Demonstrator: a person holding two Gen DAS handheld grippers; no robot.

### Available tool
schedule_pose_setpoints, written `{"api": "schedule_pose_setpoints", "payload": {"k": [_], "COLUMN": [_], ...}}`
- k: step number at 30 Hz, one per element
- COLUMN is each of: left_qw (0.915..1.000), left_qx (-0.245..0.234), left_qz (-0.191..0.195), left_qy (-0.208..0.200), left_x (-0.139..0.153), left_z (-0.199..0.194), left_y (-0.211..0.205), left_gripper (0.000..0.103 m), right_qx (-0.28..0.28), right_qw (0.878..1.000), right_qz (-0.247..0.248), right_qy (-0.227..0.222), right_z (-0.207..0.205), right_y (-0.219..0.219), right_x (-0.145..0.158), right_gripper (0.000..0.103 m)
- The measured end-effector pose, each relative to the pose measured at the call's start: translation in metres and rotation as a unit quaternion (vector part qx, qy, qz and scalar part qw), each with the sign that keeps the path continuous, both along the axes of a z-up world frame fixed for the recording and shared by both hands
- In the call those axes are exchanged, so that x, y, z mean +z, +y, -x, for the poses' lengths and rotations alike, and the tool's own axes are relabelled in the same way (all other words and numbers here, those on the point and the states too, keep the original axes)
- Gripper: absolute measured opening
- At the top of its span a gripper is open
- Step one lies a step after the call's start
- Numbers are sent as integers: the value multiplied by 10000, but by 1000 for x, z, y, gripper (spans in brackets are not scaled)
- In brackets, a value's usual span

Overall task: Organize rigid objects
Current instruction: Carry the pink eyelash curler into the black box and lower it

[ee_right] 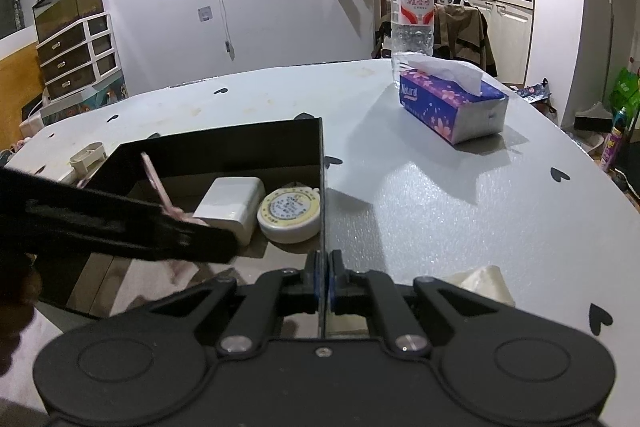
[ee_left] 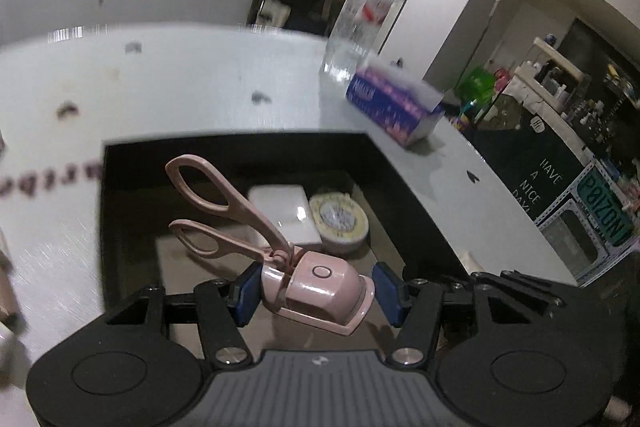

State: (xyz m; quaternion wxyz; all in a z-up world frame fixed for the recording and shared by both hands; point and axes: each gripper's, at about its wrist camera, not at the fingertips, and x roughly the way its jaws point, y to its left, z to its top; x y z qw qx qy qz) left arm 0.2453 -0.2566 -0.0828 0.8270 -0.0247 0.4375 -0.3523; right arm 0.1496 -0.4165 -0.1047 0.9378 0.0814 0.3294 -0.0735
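A pink eyelash curler (ee_left: 276,255) sits between the pads of my left gripper (ee_left: 316,297), over the open black box (ee_left: 240,141). The left pad touches it; the right pad stands slightly off, so the jaws look open around it. Inside the box lie a white charger block (ee_left: 286,213) and a round yellow-rimmed tape measure (ee_left: 340,223). My right gripper (ee_right: 323,281) is shut on the box's right wall (ee_right: 321,187). In the right wrist view the left gripper's arm crosses the box, with the curler's handle (ee_right: 154,183), the charger (ee_right: 230,205) and the tape measure (ee_right: 290,213) visible.
A purple tissue box (ee_right: 452,103) and a water bottle (ee_right: 412,7) stand at the table's far right. A crumpled tissue (ee_right: 484,283) lies near my right gripper. A small beige holder (ee_right: 88,155) sits left of the box. The table edge curves on the right.
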Motion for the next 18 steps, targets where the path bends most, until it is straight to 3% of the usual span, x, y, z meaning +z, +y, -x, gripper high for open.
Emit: {"api": "schedule_pose_setpoints", "payload": {"k": [14,18], "left_qw": [9937,9932], "left_qx": [254,144], "left_qz": [430,381], "left_qy": [1006,1090], "left_x": [-21,-19], "left_z": [-21,-20], "left_y": [-28,-30], "left_gripper": [58,74], "right_qx": [-6,-14], "right_qw": [9999,9998], "right_qz": [-147,-168], "right_qy": [85,109], "right_z": [-1,-2], "right_y": [-4,-4], "right_x": [1,1], "right_gripper": [6,6]}}
